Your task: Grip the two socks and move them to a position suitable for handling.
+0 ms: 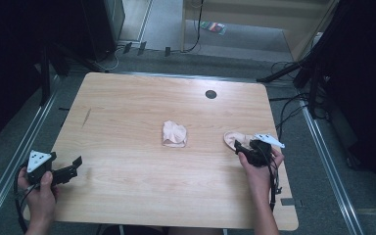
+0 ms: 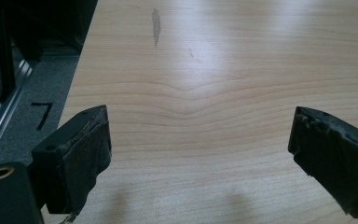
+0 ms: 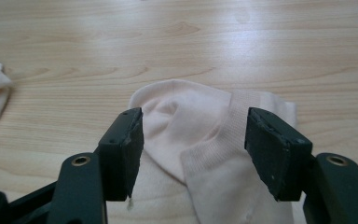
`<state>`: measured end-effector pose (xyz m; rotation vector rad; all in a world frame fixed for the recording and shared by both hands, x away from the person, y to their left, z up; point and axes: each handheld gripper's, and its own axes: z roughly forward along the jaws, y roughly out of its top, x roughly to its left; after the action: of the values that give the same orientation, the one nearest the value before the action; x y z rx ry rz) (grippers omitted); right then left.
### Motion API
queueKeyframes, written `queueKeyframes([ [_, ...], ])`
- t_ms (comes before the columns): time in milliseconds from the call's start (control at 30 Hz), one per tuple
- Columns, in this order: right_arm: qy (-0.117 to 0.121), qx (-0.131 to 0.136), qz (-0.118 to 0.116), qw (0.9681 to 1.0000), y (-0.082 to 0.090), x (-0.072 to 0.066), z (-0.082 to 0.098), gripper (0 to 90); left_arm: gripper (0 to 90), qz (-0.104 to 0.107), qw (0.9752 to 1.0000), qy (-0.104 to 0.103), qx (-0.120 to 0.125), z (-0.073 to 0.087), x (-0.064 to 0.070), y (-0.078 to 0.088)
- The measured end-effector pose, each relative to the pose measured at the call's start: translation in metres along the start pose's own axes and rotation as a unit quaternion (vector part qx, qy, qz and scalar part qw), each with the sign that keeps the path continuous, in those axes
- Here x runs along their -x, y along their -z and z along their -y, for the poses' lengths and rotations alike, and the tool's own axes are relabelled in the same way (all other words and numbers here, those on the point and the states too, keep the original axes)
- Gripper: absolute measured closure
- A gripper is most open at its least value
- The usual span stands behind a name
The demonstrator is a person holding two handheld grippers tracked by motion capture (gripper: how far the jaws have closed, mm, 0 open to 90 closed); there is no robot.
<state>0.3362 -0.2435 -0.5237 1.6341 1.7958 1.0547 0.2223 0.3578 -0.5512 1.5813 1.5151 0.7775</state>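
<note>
A pale pink sock [image 3: 200,154] lies flat on a light wooden worktop [image 1: 127,161], close to its right-hand edge. The right hand-held gripper [image 3: 193,154] is over the sock with its jaws partly open, one on either side of the ribbed cuff; the pads do not appear to press the cloth yet. A second sock, folded [image 1: 175,133], lies to the left of the first, near the middle of the worktop and well apart from it. The left hand-held gripper [image 2: 200,154] is far to the left of the pink sock, at the worktop's near left corner, jaws wide and empty above bare wood.

Likely risks: the fabric is thin and limp, so closing jaws might catch only the top layer, or bunch the cloth and let it slip free when lifted. Because the sock sits so near the right edge, any sideways drag could push it off onto the floor.

There is plenty of open room to the left of the sock, between it and the folded one, and further bare wood towards the near edge. A small dark round hole [image 1: 210,94] lies beyond the sock, towards the far edge.
</note>
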Motion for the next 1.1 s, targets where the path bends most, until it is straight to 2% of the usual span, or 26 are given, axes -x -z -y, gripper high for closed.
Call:
queueKeyframes([
  [100, 0.001, -0.001, 0.006, 1.0, -0.008, -0.001, 0.0, 36.4, 6.4, -0.003, 1.0, -0.003, -0.004, 0.0, 0.0, 0.0],
  [133, -0.005, -0.004, 0.02, 0.9998, -0.016, 0.001, 0.002, 33.9, 6.4, -0.005, 1.0, -0.005, -0.003, 0.0, 0.001, -0.001],
  [200, -0.008, -0.01, 0.03, 0.9995, -0.021, 0.002, 0.004, 31.6, 6.4, -0.003, 1.0, -0.005, -0.005, -0.001, 0.001, -0.001],
  [333, 0.001, -0.029, 0.045, 0.9986, -0.028, 0.005, 0.007, 29.5, 6.4, -0.002, 1.0, -0.001, -0.007, -0.001, 0.001, -0.002],
  [433, 0.005, -0.031, 0.048, 0.9984, -0.028, 0.004, 0.006, 30.4, 6.4, -0.003, 1.0, -0.001, -0.006, -0.001, 0.001, -0.001],
  [533, 0.03, -0.035, 0.079, 0.9958, -0.028, -0.001, 0.008, 39.1, 6.4, -0.007, 1.0, -0.005, -0.004, -0.001, 0.001, -0.001],
  [600, 0.027, -0.035, 0.081, 0.9957, -0.028, -0.001, 0.009, 40.1, 6.4, -0.008, 0.9999, -0.006, -0.003, 0.0, 0.002, -0.001],
  [633, 0.026, -0.033, 0.082, 0.9957, -0.027, -0.001, 0.009, 48.1, 6.4, -0.01, 0.9999, -0.007, -0.003, 0.0, 0.002, -0.001],
  [667, 0.026, -0.033, 0.082, 0.9957, -0.027, -0.001, 0.009, 48.1, 6.4, -0.011, 0.9999, -0.007, -0.002, 0.0, 0.002, -0.001],
  [700, 0.032, -0.018, 0.085, 0.9957, -0.025, 0.0, 0.013, 65.5, 6.4, -0.013, 0.9999, -0.008, -0.003, -0.001, 0.003, -0.001],
  [733, 0.032, -0.018, 0.085, 0.9957, -0.025, 0.0, 0.013, 65.5, 6.4, -0.013, 0.9999, -0.008, -0.003, -0.001, 0.003, -0.001],
  [767, 0.035, -0.017, 0.093, 0.9949, -0.024, 0.001, 0.014, 74.5, 6.4, -0.01, 0.9999, -0.003, 0.0, -0.001, 0.004, -0.001],
  [833, 0.038, -0.016, 0.093, 0.9948, -0.023, 0.001, 0.014, 78.7, 6.4, -0.009, 0.9999, -0.005, -0.001, -0.001, 0.005, -0.002],
  [967, 0.032, -0.016, 0.09, 0.9953, -0.023, 0.002, 0.014, 80.7, 6.4, -0.005, 0.9999, -0.012, 0.0, -0.003, 0.011, -0.004],
  [1000, 0.02, -0.016, 0.083, 0.9962, -0.022, 0.004, 0.014, 81.0, 6.4, -0.004, 0.9999, -0.014, 0.002, -0.003, 0.013, -0.004],
  [1033, 0.001, -0.011, 0.068, 0.9977, -0.02, 0.009, 0.014, 81.5, 6.4, -0.002, 0.9999, -0.015, 0.001, -0.004, 0.015, -0.004],
  [1100, -0.003, -0.008, 0.065, 0.9979, -0.019, 0.01, 0.014, 81.7, 6.4, 0.002, 0.9998, -0.021, 0.003, -0.005, 0.018, -0.005],
])
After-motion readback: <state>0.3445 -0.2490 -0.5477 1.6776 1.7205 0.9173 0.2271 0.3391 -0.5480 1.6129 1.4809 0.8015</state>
